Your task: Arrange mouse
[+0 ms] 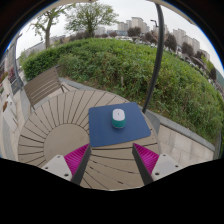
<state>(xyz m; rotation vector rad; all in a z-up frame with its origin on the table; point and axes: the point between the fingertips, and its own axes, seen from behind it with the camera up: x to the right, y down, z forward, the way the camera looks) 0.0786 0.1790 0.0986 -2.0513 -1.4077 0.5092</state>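
Tongs (111, 160) open; mouse (118, 117) beyond.

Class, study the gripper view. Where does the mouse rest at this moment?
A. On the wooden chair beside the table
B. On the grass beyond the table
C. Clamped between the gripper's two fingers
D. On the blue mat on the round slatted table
D. The mouse lies on the blue mat atop the round slatted table, beyond the open gripper, whose fingers do not touch it.

white-and-green mouse (118, 117) on blue mat (118, 127), pale slatted wood table (55, 128), magenta pads (76, 157).
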